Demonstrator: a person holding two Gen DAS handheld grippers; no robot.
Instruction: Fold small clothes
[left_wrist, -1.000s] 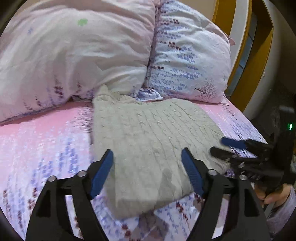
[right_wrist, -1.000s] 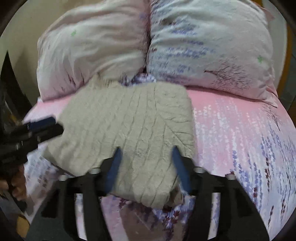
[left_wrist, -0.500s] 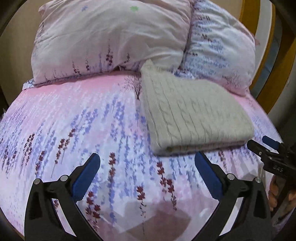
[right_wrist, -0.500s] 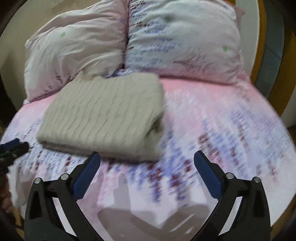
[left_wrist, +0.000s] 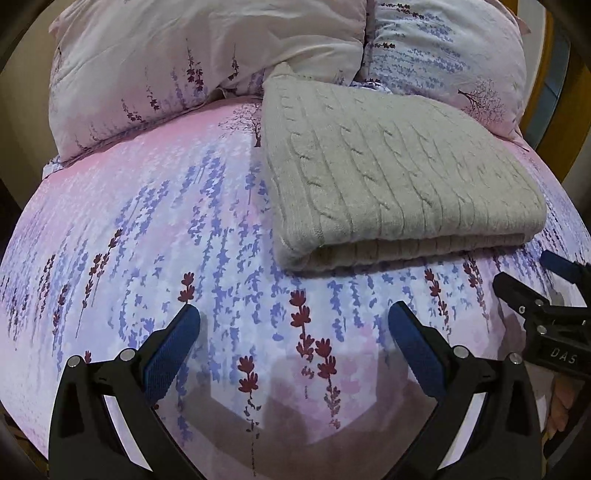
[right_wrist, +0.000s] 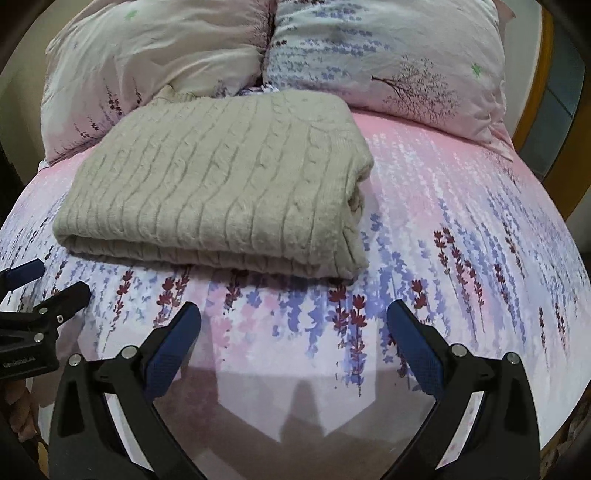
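The grey cable-knit sweater (left_wrist: 399, 177) lies folded in a neat rectangle on the floral bedsheet (left_wrist: 147, 229), just below the pillows (left_wrist: 207, 55) — this fold looks done — and the left gripper (left_wrist: 293, 341) and right gripper (right_wrist: 293, 341) both gape wide, empty, short of it.

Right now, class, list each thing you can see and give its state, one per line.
Sweater: folded, lying flat on the bed, held by nothing.
Left gripper: open, empty, just been opening.
Right gripper: open, empty, just been opening.
Pillows: two, side by side behind the sweater.
Bed sheet: spread smooth.
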